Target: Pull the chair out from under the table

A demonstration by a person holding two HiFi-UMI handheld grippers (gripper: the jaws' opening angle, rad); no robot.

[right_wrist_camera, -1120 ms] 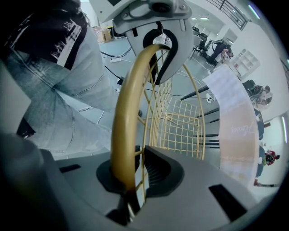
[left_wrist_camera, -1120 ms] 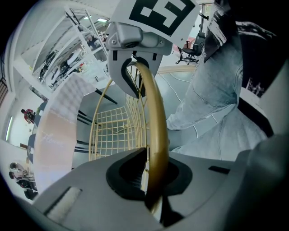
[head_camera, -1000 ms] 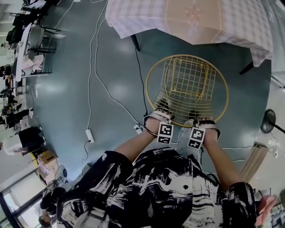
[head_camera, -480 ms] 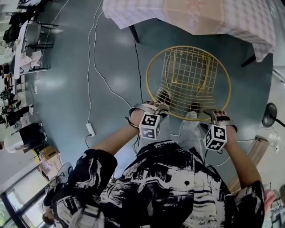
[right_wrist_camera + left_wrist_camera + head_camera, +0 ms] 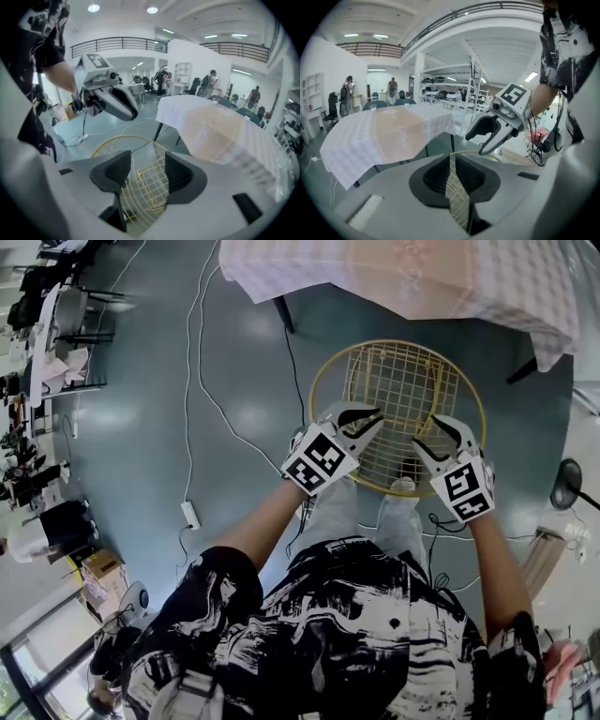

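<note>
The round gold wire chair (image 5: 398,381) stands on the floor just clear of the table (image 5: 403,273) with its pale checked cloth. Both grippers hover above the chair's near half and touch nothing. My left gripper (image 5: 364,418) is over the near left of the seat. Its jaws have just been closing to a thin slit (image 5: 457,187) with nothing in it. My right gripper (image 5: 431,439) is over the near right. Its jaws (image 5: 145,176) stand apart after closing a little, and only the chair mesh (image 5: 140,187) shows beyond them.
White cables (image 5: 202,381) and a power strip (image 5: 189,518) lie on the floor to the left. A dark table leg (image 5: 284,329) stands by the chair. A black round stand (image 5: 565,488) is at the right, desks and chairs at far left.
Both grippers have left the chair's near rim, risen and rolled, and now hang over the seat. The right jaws have opened. The chair has not moved.
</note>
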